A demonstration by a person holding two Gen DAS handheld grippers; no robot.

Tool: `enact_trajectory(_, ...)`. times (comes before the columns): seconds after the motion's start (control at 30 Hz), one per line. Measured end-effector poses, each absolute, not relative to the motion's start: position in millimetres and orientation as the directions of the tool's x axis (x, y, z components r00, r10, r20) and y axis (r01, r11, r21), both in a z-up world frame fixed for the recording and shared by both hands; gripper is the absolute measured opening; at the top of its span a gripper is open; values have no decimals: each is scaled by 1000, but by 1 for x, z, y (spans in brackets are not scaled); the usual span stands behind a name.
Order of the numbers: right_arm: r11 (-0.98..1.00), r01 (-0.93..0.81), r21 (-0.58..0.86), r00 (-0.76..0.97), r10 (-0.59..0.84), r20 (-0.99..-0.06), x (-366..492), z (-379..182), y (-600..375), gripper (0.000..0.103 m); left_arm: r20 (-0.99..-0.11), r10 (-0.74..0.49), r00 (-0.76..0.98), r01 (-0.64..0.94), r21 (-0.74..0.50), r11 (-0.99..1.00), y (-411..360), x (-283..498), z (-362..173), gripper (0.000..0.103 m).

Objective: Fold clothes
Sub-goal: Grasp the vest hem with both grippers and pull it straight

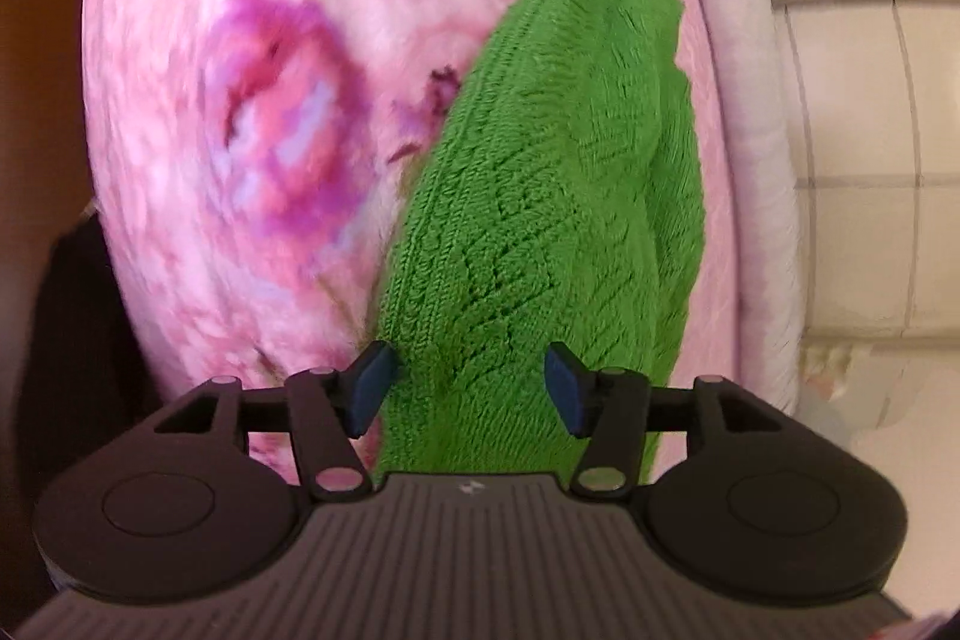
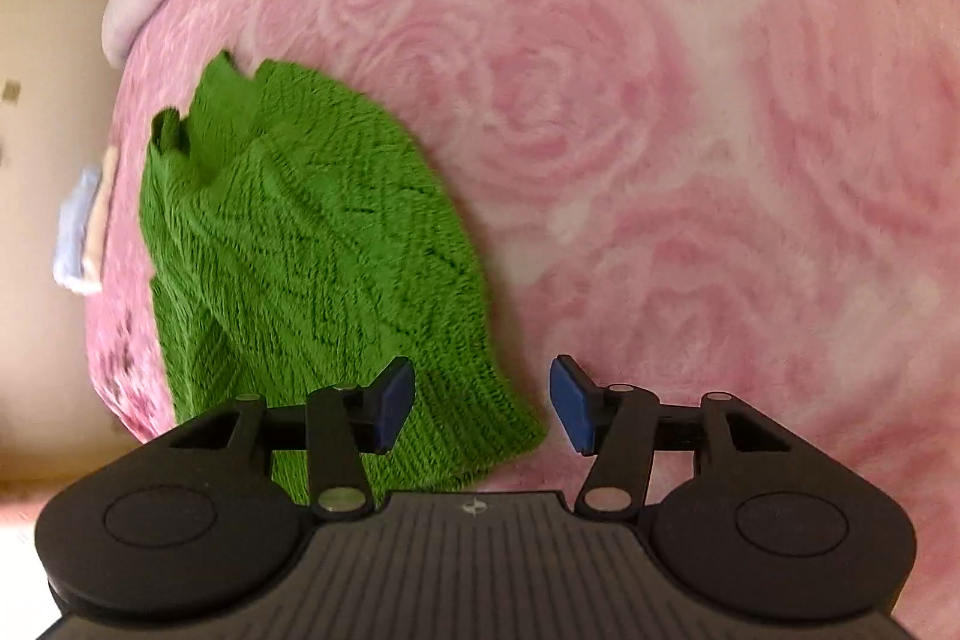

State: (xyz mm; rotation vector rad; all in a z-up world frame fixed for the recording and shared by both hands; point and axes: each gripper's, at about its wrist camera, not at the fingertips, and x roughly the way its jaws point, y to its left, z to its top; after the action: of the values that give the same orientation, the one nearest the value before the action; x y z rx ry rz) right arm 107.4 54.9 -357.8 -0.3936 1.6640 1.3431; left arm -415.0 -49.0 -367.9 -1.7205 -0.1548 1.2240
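A green knitted garment lies on a pink rose-patterned blanket, stretching away from me in a long bunched shape. My left gripper hangs open just above its near end, the blue pads on either side of the knit without pinching it. In the right wrist view the same green garment lies at the left on the blanket. My right gripper is open over the garment's near right corner, the left pad over the knit and the right pad over bare blanket.
The blanket covers a bed whose pale quilted edge runs along the right in the left wrist view. Beyond it are a white cabinet and floor. A pale blue and white object lies past the bed's left edge.
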Motion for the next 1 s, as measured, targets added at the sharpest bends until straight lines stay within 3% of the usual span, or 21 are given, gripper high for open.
enact_trajectory(0.17,326,-685,651,-571,314,-758,105,-371,55,53,-598,647,473,-318,-801,-508,-59,-413,-377,52)
enact_trajectory(0.2,311,-665,680,-599,322,-733,103,-372,56,50,-581,655,483,-307,-813,-495,-59,-412,-378,46)
enact_trajectory(0.23,293,-655,697,-620,320,-717,100,-373,58,40,-565,661,494,-300,-824,-480,-59,-411,-378,33)
enact_trajectory(0.3,257,-639,725,-656,311,-688,92,-373,62,38,-542,667,512,-295,-840,-456,-61,-409,-379,27)
enact_trajectory(0.57,302,-609,734,-668,304,-679,91,-383,68,44,-576,682,450,-296,-817,-495,-71,-407,-384,28)
enact_trajectory(0.7,287,-620,730,-666,299,-683,92,-381,70,46,-629,658,414,-371,-777,-510,-79,-412,-374,39)
enact_trajectory(0.77,286,-619,732,-667,300,-682,93,-382,70,46,-640,648,413,-392,-767,-508,-80,-414,-375,39)
enact_trajectory(1.0,282,-615,736,-671,303,-676,99,-383,71,46,-576,679,456,-384,-815,-434,-61,-408,-389,45)
